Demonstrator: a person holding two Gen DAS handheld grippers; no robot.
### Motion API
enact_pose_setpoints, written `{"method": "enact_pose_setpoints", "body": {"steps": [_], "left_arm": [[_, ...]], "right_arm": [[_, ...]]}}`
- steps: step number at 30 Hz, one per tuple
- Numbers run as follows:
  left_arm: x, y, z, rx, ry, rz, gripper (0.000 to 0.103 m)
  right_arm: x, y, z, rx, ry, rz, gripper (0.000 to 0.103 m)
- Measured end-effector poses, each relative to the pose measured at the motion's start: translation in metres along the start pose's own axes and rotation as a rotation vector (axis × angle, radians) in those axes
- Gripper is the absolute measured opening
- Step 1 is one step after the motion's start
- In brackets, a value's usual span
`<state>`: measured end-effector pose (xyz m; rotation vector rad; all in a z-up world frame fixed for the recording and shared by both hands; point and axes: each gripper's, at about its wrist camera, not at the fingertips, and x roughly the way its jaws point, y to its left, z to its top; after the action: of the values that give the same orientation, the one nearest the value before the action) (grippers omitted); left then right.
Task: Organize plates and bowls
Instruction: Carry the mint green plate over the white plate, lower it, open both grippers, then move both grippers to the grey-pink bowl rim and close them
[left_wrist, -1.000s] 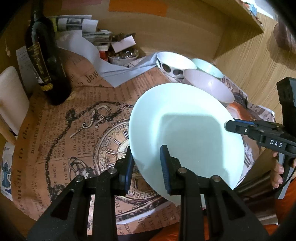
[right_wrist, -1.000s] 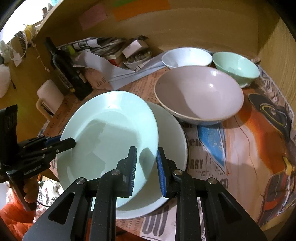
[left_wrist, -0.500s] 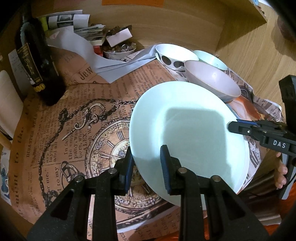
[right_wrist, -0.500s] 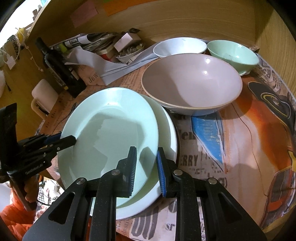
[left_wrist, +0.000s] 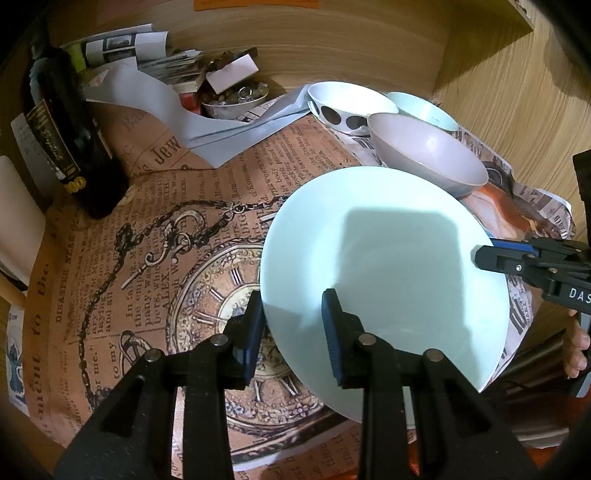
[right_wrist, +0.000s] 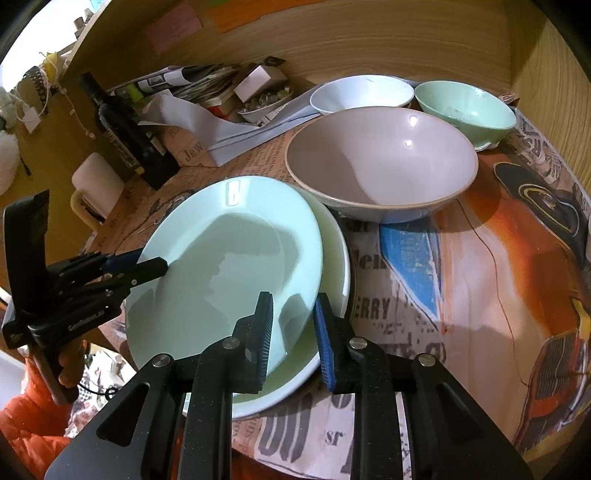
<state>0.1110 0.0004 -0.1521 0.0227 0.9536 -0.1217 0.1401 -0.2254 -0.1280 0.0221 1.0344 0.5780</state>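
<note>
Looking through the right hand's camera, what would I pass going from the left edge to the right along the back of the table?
Dark bottle → pile of papers → small dish of beads → white bowl → green bowl.
</note>
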Motion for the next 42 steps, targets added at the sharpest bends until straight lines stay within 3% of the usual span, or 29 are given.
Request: {"method": "enact_pose_setpoints", "body": {"steps": [9,11,16,18,20,25,30,33,35,42], "left_arm": [[0.002,0.003,0.001,0.007,0.018,-0.008,0.037],[0.003,0.004,0.002,0.006,0.018,-0.001,0.049],[-0.003,0.006,0.003,0.004,-0.004,0.002,0.049],[-0.008,0.007,0.006,0.004,-0.023,0.006,0.05],[-0.015,0.006,0.01,0.006,-0.044,0.007,0.053],[-0.028,0.003,0.029,0.011,-0.114,0.001,0.063],[-0.035,-0.005,0.055,0.02,-0.169,0.001,0.07],[-0.032,-0.012,0.072,0.017,-0.188,-0.006,0.078],[-0.028,-0.018,0.084,0.018,-0.196,-0.015,0.084],[0.004,-0.046,0.118,0.067,-0.145,-0.022,0.084]], "right_arm": [[-0.002,0.003,0.0,-0.026,0.001,-0.022,0.022],[-0.003,0.003,0.001,-0.03,0.012,-0.015,0.023],[-0.007,0.001,0.003,-0.039,0.007,-0.031,0.024],[-0.014,0.002,0.004,-0.053,-0.024,-0.053,0.027],[-0.022,0.0,0.006,-0.053,-0.051,-0.052,0.037],[-0.037,-0.007,0.014,-0.053,-0.125,-0.095,0.041],[-0.051,-0.019,0.026,-0.034,-0.23,-0.162,0.057],[-0.057,-0.028,0.034,-0.028,-0.279,-0.201,0.066],[-0.059,-0.035,0.039,-0.018,-0.303,-0.218,0.066],[-0.048,-0.061,0.055,0.016,-0.314,-0.257,0.073]]}}
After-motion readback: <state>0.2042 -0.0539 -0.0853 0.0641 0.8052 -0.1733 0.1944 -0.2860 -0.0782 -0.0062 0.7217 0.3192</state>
